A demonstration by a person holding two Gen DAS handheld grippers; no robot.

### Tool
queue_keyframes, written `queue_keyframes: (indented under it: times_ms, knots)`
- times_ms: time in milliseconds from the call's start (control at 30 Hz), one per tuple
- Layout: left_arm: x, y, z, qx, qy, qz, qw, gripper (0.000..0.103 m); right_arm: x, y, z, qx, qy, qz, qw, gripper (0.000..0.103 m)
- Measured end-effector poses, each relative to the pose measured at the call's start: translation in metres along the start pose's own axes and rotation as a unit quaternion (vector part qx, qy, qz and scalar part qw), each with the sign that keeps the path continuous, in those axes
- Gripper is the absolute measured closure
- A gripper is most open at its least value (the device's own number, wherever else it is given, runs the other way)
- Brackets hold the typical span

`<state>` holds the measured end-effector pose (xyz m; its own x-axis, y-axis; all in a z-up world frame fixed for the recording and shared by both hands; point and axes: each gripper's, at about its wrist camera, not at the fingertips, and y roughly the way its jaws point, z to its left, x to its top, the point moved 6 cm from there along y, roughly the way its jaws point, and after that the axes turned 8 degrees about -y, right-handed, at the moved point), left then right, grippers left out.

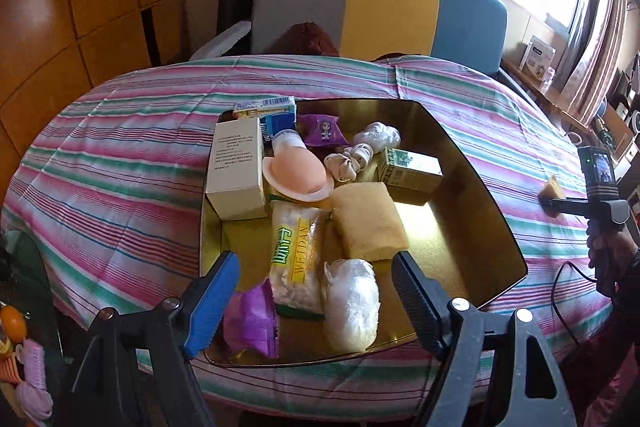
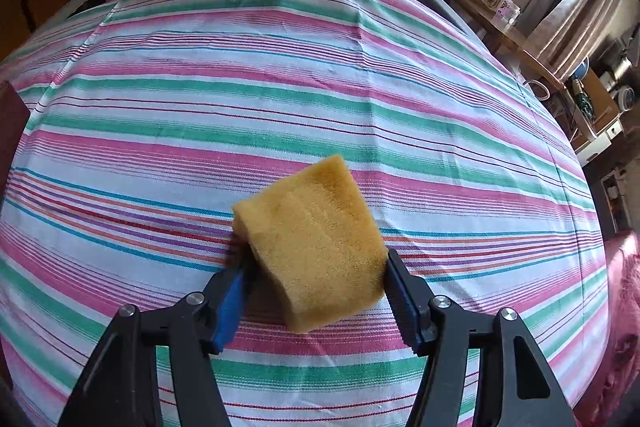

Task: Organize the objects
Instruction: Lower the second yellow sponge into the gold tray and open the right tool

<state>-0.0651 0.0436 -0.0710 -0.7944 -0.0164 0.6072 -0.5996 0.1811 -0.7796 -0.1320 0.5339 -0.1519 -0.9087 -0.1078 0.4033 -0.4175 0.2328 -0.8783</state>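
Right gripper: pinching a yellow sponge block above the striped tablecloth. Left gripper: jaws spread, empty, over the gold tray.

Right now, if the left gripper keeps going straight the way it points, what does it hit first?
Probably the clear plastic WEIDAN packet lying in the gold tray, between the left gripper's open jaws; depth is hard to judge, so the white plastic bundle beside it could come first.
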Motion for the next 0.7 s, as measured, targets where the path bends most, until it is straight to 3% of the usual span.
queue_keyframes:
  times_ms: [100, 300, 500, 600, 700]
  knots:
    - [0.0, 0.0, 0.005, -0.002, -0.003, 0.002, 1.0, 0.023, 0.0, -0.013, 0.005, 0.021, 0.012, 0.001, 1.0, 0.043]
    - [0.004, 0.001, 0.022, -0.01, -0.029, 0.003, 0.9995, 0.023, 0.025, -0.095, 0.064, 0.092, -0.05, -0.087, 0.991, 0.043]
    - [0.004, -0.003, 0.045, -0.001, -0.05, -0.001, 0.9987, 0.023, 0.036, -0.178, 0.186, 0.182, -0.19, -0.155, 0.952, 0.043]
    - [0.002, -0.004, 0.055, 0.0, -0.06, -0.001, 0.9982, 0.023, 0.032, -0.184, 0.243, 0.202, -0.251, -0.148, 0.935, 0.043]
    - [0.0, -0.006, 0.065, -0.001, -0.069, 0.0, 0.9976, 0.023, 0.032, -0.169, 0.279, 0.197, -0.288, -0.126, 0.929, 0.043]
